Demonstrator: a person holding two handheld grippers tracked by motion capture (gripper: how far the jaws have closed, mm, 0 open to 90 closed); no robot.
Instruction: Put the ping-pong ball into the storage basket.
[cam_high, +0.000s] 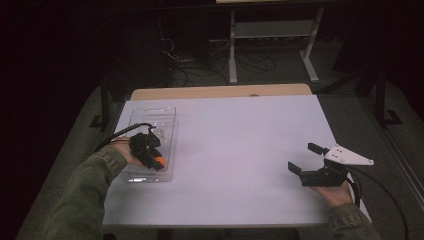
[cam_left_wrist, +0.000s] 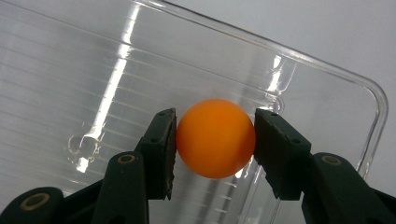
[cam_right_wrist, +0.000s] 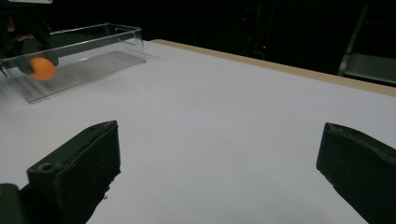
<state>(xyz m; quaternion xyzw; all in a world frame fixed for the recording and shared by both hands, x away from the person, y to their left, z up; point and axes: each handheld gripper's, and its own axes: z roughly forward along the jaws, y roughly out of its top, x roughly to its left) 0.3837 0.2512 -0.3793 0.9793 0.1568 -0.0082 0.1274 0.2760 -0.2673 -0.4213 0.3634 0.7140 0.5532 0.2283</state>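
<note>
Over at 9 o'clock the left gripper (cam_high: 156, 161) is clamped on the orange ball (cam_left_wrist: 215, 138) inside the clear plastic bin (cam_high: 167, 116), walls close around it. Bare white table (cam_high: 240, 140) between. Right gripper (cam_high: 303, 157) at 4 o'clock hangs wide apart, holding nothing.

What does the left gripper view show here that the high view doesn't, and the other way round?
The left gripper view shows both pads of the left tool pressing on the orange ball over the ribbed floor of the clear tray. The high view shows the right tool open, apart on the white table, and the person's sleeves. Both show ball, tray and left tool.
</note>
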